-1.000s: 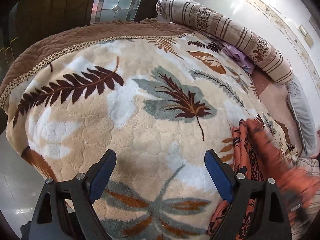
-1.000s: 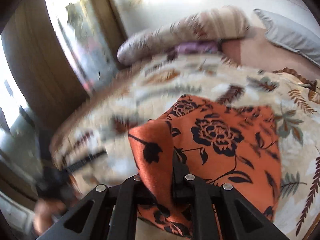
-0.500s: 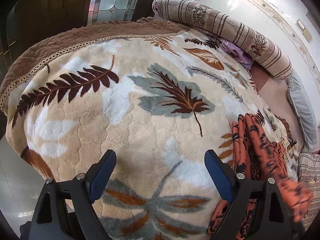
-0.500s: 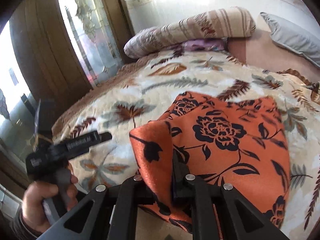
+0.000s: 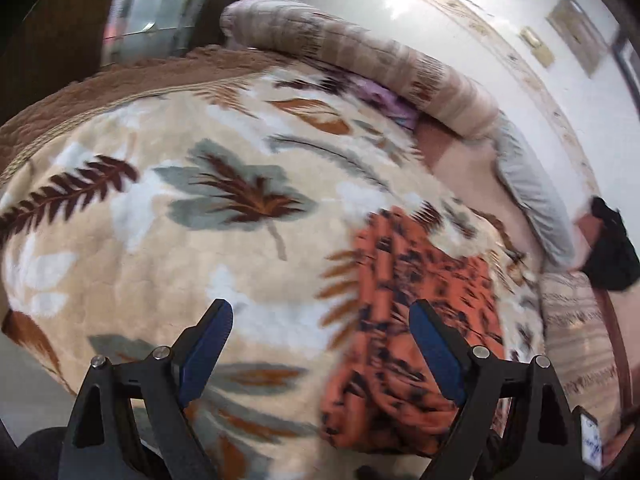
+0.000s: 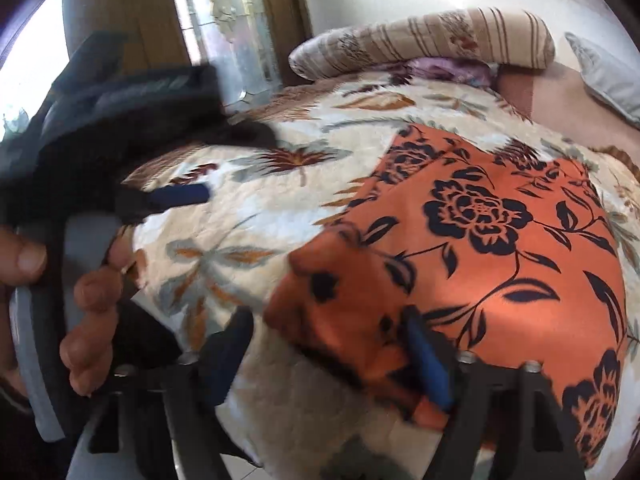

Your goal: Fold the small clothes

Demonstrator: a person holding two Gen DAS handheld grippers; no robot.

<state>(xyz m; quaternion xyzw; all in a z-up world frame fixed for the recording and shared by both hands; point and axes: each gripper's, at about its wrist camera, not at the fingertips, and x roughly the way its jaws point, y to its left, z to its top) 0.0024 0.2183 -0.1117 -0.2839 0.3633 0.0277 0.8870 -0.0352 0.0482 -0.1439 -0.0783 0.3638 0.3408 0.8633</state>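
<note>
Both tongs gape, right tongs (image 6: 324, 354) just released orange garment (image 6: 500, 240), left tongs (image 5: 320, 344) over blanket (image 5: 160, 260).

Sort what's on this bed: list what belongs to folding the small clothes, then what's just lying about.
For the job:
- orange floral garment, lying on the blanket
- right tongs, just opened, cloth edge between the pads
- left tongs, open, empty

Lying about:
- leaf-print blanket
- striped bolster
- purple cloth
- grey pillow
</note>
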